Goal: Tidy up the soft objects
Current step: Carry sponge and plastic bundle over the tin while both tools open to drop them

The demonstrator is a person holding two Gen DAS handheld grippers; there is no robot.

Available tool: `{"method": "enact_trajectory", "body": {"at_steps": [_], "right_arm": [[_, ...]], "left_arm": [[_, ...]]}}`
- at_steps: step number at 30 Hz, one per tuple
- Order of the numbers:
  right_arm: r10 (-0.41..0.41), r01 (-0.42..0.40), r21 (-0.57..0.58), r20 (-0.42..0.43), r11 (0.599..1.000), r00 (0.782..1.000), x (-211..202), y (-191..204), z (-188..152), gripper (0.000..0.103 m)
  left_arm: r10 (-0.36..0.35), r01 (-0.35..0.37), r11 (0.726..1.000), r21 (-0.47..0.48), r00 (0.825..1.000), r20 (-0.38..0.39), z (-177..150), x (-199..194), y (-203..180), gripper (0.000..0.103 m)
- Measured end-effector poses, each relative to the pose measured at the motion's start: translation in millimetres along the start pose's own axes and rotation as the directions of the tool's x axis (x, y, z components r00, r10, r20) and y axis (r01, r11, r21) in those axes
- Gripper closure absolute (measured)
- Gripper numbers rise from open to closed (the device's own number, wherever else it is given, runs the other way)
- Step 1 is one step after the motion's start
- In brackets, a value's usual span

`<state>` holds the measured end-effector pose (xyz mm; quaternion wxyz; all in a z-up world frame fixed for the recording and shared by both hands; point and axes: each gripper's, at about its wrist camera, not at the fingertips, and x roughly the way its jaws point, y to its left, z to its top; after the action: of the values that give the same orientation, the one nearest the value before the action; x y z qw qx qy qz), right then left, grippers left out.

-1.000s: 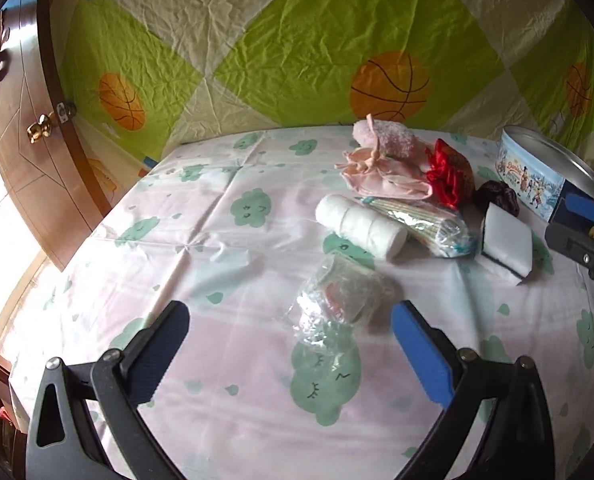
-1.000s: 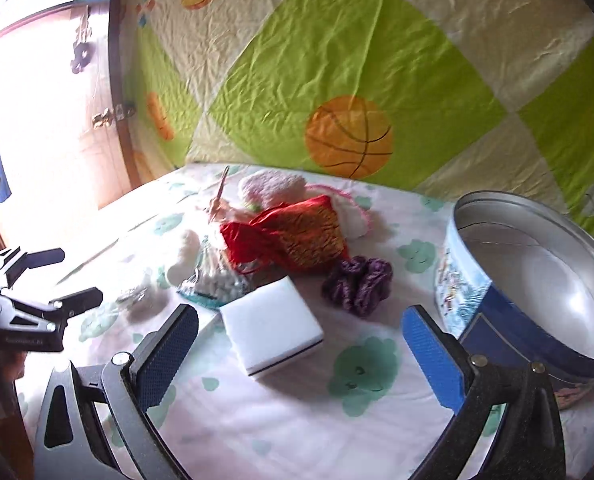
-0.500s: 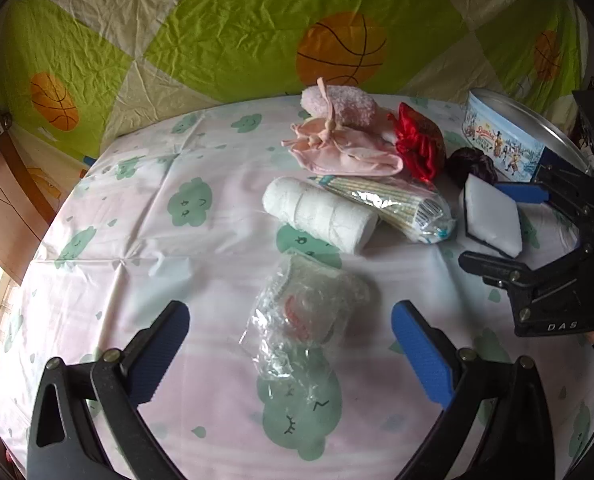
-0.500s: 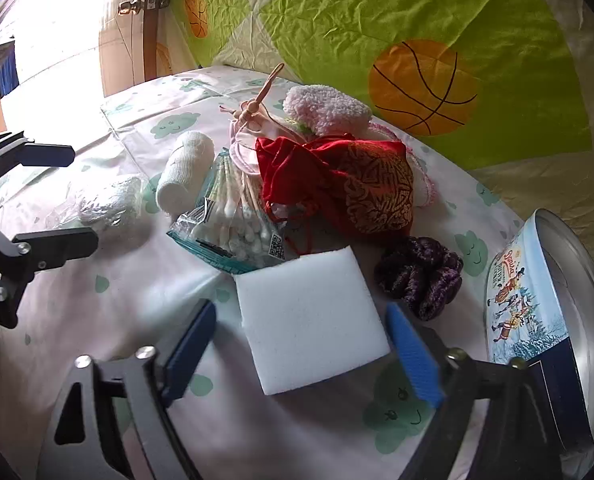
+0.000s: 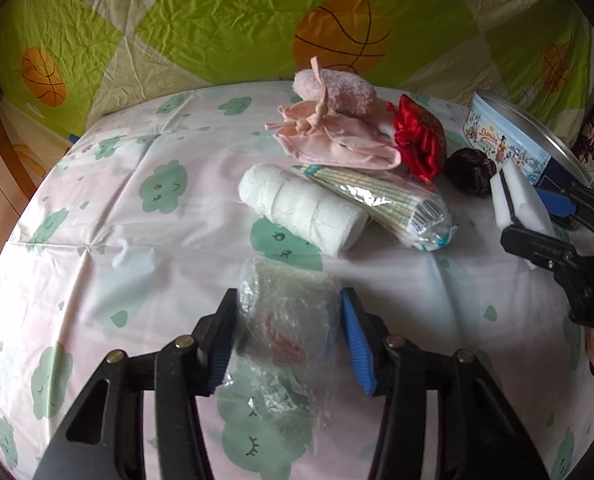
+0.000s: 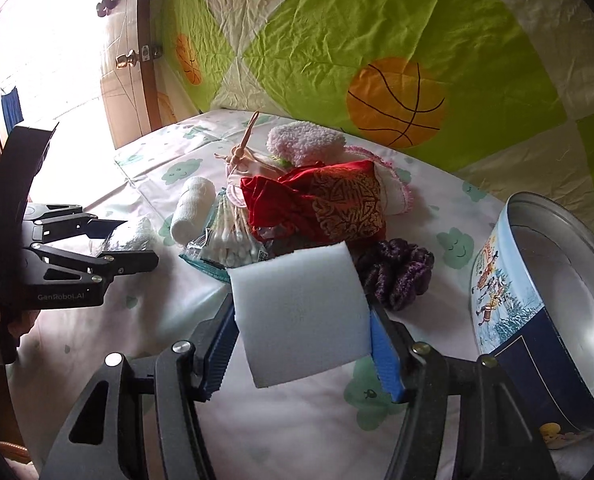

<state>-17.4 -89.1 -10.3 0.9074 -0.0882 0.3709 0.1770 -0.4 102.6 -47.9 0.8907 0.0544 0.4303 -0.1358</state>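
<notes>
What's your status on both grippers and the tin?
Left gripper just closed on the plastic-wrapped roll. Right gripper shut on the sponge, tilted up. Tin open and empty beside it, path clear.

Both wrist views face the cluttered tabletop closely.
</notes>
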Motion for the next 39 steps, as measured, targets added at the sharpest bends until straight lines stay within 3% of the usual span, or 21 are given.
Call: {"method": "enact_trajectory", "body": {"at_steps": [4, 9, 11, 14, 18, 22, 31, 35, 39], "right_arm": [[-0.015, 0.014, 0.029, 0.066, 0.999, 0.998, -10, -4, 1, 0.04], [-0.041, 0.031, 0.061, 0.182, 0.998, 0.982, -36, -8, 3, 0.04], [-0.06, 0.044, 0.071, 0.237, 0.996, 0.97, -49, -10, 3, 0.04], [-0.091, 0.063, 0.097, 0.313, 0.993, 0.945, -68, -16, 3, 0.04], [-0.149, 0.106, 0.134, 0.368, 0.985, 0.918, -84, -26, 3, 0.04], [-0.186, 0.124, 0.178, 0.394, 0.976, 0.9, -97, -42, 2, 0.04], [-0.289, 0.174, 0.286, 0.435, 0.942, 0.853, -133, -93, -13, 0.04], [-0.38, 0.247, 0.329, 0.442, 0.911, 0.813, -149, -121, -26, 0.04], [-0.472, 0.328, 0.379, 0.399, 0.866, 0.786, -157, -154, -40, 0.04]], "left_arm": [[-0.01, 0.011, 0.999, -0.04, 1.0, 0.023, -1, -6, 5, 0.062], [-0.009, 0.023, 0.996, -0.08, 0.986, 0.169, -1, -39, 6, 0.062], [-0.024, 0.043, 0.997, -0.071, 0.97, 0.241, 4, -56, 2, 0.062], [-0.086, 0.108, 0.993, -0.042, 0.928, 0.361, 11, -84, -6, 0.062], [-0.079, 0.088, 0.996, -0.001, 0.896, 0.438, 24, -105, -25, 0.062], [-0.1, 0.092, 0.995, 0.04, 0.883, 0.459, 39, -113, -46, 0.062], [-0.161, 0.137, 0.987, 0.084, 0.874, 0.459, 73, -103, -103, 0.062], [-0.198, 0.173, 0.98, 0.097, 0.865, 0.461, 85, -97, -128, 0.062], [-0.245, 0.211, 0.97, 0.124, 0.853, 0.462, 96, -90, -154, 0.062]]}}
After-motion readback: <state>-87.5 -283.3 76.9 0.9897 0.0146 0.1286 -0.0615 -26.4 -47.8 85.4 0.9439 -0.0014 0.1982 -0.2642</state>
